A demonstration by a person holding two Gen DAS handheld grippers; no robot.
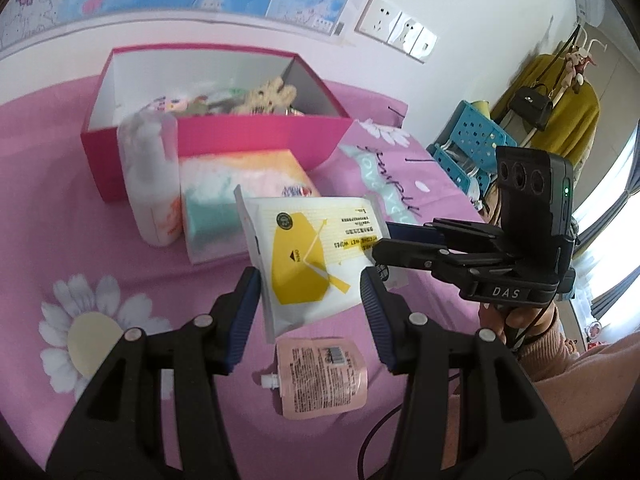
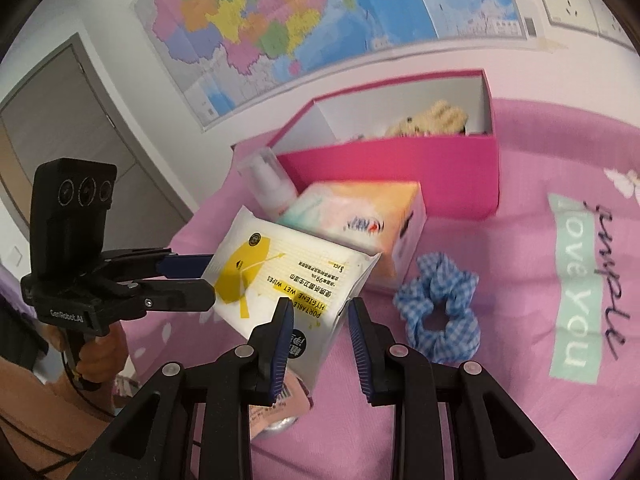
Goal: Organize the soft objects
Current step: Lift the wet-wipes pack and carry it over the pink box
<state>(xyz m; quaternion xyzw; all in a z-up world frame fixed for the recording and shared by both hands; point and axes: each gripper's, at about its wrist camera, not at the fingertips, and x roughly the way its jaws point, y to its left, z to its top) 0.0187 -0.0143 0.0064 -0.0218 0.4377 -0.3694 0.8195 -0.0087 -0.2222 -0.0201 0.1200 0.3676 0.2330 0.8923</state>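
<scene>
While clamped from two sides: wet wipes pack (image 1: 308, 256) held up in front of pink box (image 1: 224, 136).

Gripped across its width by left hand-held gripper (image 1: 310, 300), pads pressed on both long edges. Pinched at one short end by right hand-held gripper (image 2: 318, 320), jaws clenched on the sealed edge. Kept clear of bedspread (image 1: 120, 264), printed face up, tilted. Just in front of the box's front wall: tissue pack (image 1: 240, 176), lying flat, partly behind the wipes. At the box's front left corner: bottle (image 1: 150, 184), upright, beside the tissue pack. Farther out from the box, below the wipes: pouch (image 1: 324, 376), flat on the bedspread. In front of the box's right end: scrunchie (image 2: 440, 312). Inside the box: plush toy (image 1: 268, 98).
</scene>
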